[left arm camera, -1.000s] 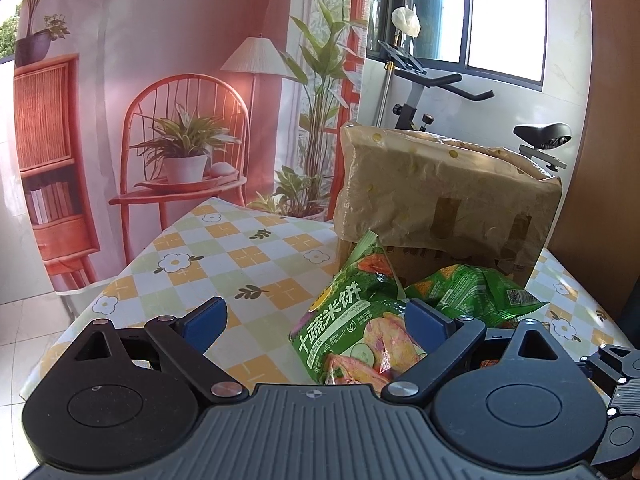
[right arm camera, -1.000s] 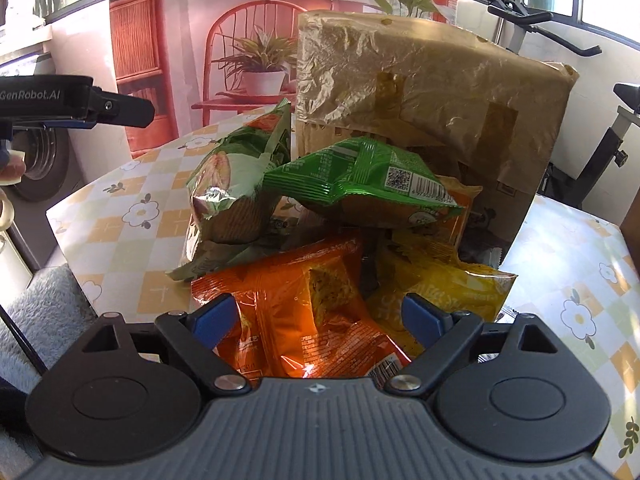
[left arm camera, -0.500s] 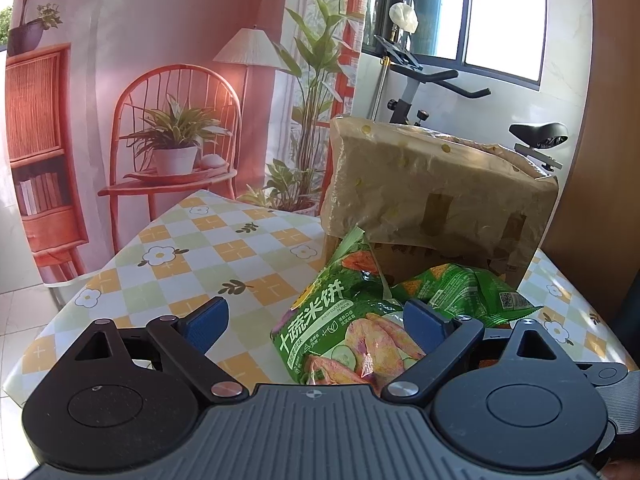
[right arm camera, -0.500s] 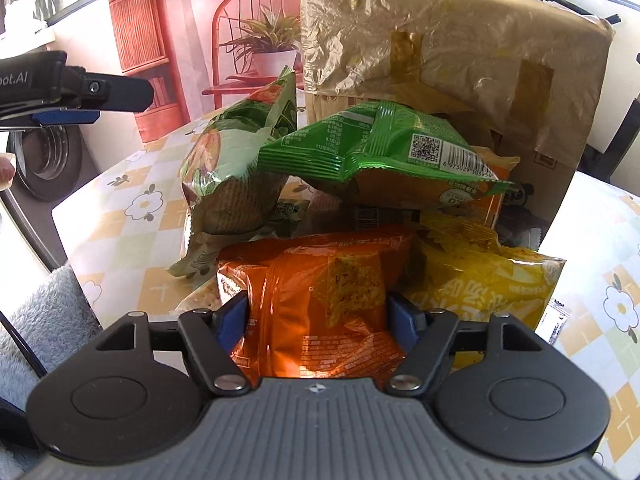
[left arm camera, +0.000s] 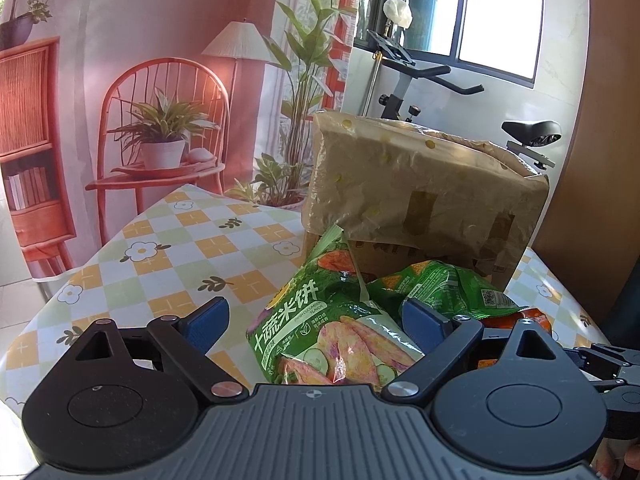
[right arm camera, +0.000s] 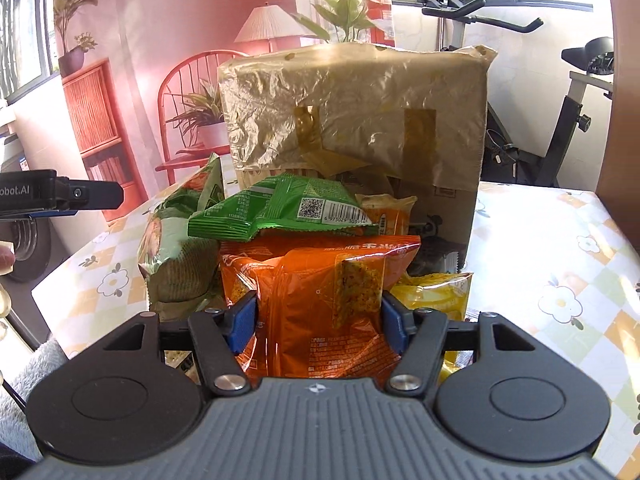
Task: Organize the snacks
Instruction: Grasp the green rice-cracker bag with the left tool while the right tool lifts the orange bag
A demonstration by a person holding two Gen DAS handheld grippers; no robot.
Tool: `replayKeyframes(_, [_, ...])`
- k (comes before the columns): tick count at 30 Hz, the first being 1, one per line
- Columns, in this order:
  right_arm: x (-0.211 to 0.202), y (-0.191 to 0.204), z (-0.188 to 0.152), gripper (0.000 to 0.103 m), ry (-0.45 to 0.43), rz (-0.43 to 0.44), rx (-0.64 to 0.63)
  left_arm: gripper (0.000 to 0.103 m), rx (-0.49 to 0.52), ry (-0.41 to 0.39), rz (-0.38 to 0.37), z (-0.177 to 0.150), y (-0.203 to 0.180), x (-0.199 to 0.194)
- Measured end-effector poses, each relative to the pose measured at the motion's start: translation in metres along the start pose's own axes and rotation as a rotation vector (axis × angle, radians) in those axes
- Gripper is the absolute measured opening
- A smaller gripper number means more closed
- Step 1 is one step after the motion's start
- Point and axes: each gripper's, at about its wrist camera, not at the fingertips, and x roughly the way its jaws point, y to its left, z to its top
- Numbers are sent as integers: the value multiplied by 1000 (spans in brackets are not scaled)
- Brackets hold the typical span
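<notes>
Right wrist view: my right gripper (right arm camera: 318,320) is closed on the orange snack bag (right arm camera: 320,292), one blue pad pressing into each side of it. The bag stands with its long axis running up and away from me, straight ahead between the fingers, at the front of the pile near the table's (right arm camera: 560,264) near edge. A flat green packet (right arm camera: 288,210) lies across its top (it may slide off if I lift), a yellow bag (right arm camera: 436,296) sits just beside it on the right, and the taped cardboard box (right arm camera: 360,120) stands behind the whole heap, toward the far edge.

My left gripper (left arm camera: 316,322) hangs open and empty, off to the pile's left side; the green rice-cracker bag (left arm camera: 328,320) leans just ahead of it. So the right hand is the one committed, and I judge the lift must go up and back toward me.
</notes>
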Motion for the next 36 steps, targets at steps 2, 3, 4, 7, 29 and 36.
replayKeyframes(2, [-1,-2,0,64,-12,-13,8,95,-8,5,-1,1,1,2])
replayKeyframes(3, [-2,-2,0,64,-16,-17,13,95,-17,6,-4,1,2,3])
replayKeyframes(4, [-3,-3,0,64,-22,-22,20,95,-26,8,-7,2,3,5])
replayKeyframes(7, [-4,-4,0,64,-37,-29,32,94,-74,16,-14,7,8,11])
replayKeyframes(29, [7,-10,-3,64,-26,-44,69,103,6,259,45,-5,-18,104])
replayKeyframes(36, [7,-11,-4,64,-20,-35,75,98,64,259,47,-13,-21,103])
